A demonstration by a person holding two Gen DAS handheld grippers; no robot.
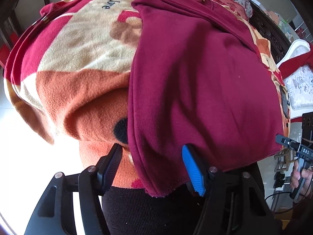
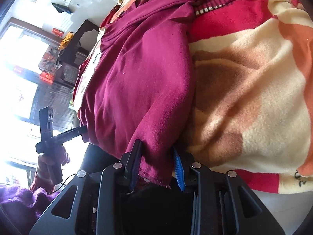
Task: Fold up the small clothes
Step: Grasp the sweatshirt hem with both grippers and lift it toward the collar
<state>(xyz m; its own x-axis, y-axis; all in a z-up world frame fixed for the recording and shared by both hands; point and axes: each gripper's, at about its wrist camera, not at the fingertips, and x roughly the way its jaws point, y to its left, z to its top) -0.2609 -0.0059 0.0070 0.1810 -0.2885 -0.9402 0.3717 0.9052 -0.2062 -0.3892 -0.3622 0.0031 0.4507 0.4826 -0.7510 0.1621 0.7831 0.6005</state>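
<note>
Maroon garment (image 1: 195, 78) lies lengthwise on the fleece blanket (image 1: 78, 58), running toward the frame's top, its near hem clenched in the right gripper (image 2: 156, 162) while the left gripper (image 1: 152, 160) straddles the lower-left corner, jaws still apart and not gripping.

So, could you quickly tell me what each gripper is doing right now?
Left gripper: open, straddling the maroon garment hem corner.
Right gripper: shut on the garment's hem.
</note>
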